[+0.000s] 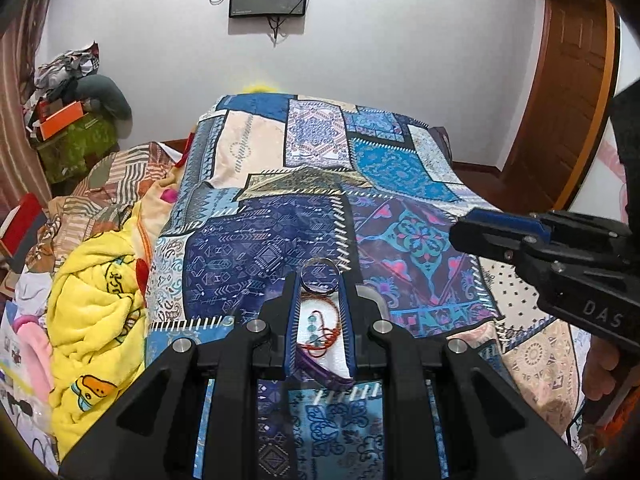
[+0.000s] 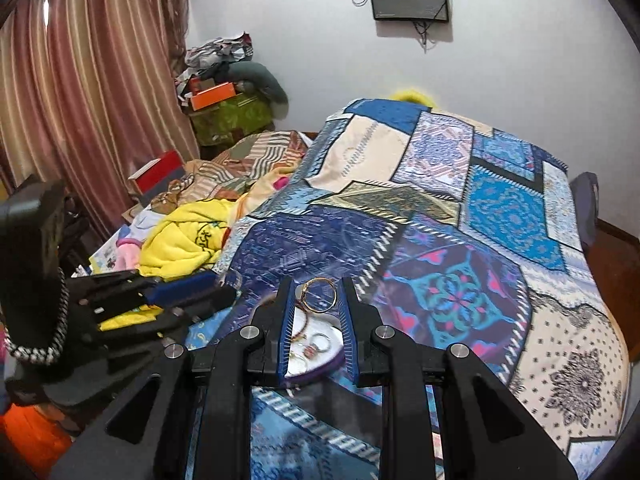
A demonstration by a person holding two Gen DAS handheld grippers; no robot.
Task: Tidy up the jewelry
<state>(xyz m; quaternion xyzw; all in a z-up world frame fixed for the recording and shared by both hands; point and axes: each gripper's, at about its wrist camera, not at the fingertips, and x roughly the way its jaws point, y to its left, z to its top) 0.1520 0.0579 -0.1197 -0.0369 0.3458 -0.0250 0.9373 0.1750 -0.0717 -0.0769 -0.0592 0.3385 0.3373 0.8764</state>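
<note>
My left gripper (image 1: 319,280) is shut on a silver ring-shaped bangle (image 1: 319,278), held upright between its fingertips above a white, purple-rimmed jewelry tray (image 1: 332,360) with a red cord bracelet (image 1: 320,334) with teal beads. My right gripper (image 2: 319,290) is shut on a thin gold bangle (image 2: 319,294), held over the same tray (image 2: 320,360), which holds small rings (image 2: 320,342). The right gripper also shows in the left wrist view (image 1: 464,234), off to the right. The left gripper shows at left in the right wrist view (image 2: 224,284).
The tray lies on a bed covered by a blue patchwork spread (image 1: 304,184). A yellow blanket (image 1: 96,300) and piled clothes lie to the left. Boxes (image 1: 60,120) are stacked in the far corner. A wooden door (image 1: 568,92) is at right, curtains (image 2: 88,92) at left.
</note>
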